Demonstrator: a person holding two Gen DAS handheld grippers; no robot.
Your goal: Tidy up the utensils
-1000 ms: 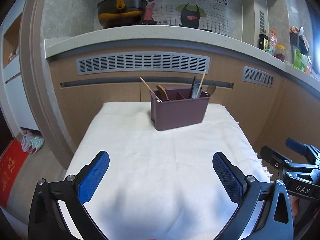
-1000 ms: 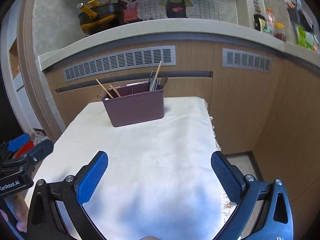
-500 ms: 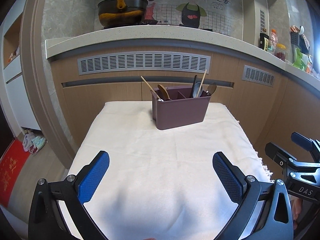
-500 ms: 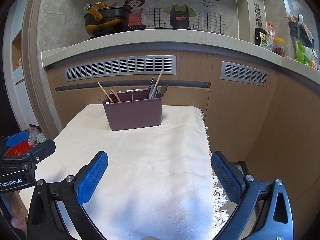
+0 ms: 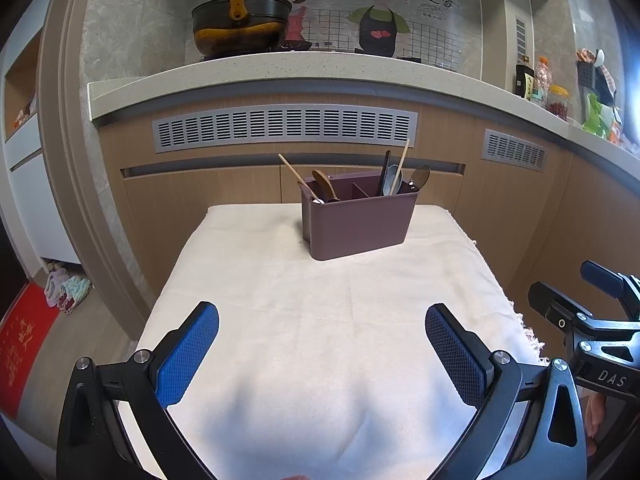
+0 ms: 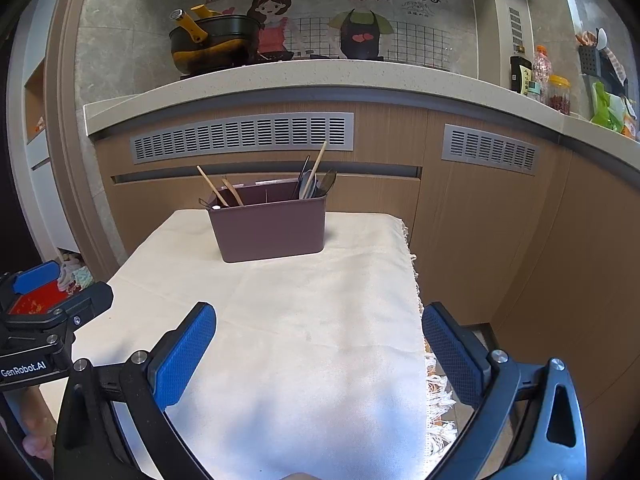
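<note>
A purple utensil holder [image 5: 357,224] stands on a table covered with a cream cloth [image 5: 320,340], near the far edge and toward the far right corner as the left wrist view shows it. Its left compartment holds a wooden spoon [image 5: 325,191] and a chopstick [image 5: 295,174] leaning left; its right compartment holds a dark spoon [image 5: 420,177], a grey spoon [image 5: 390,180] and another chopstick [image 5: 401,166] standing nearly upright. The middle compartment looks empty. The left gripper [image 5: 322,354] hovers above the near part of the cloth, its blue-padded jaws spread wide with nothing between them. The right gripper [image 6: 318,354] sits over the near right edge of the table, where the cloth's fringe [image 6: 438,396] hangs, its jaws likewise wide apart and empty. Both grippers are well apart from the holder. Behind the table runs a kitchen counter [image 5: 280,70] with a black pot [image 5: 240,24] on it.
</note>
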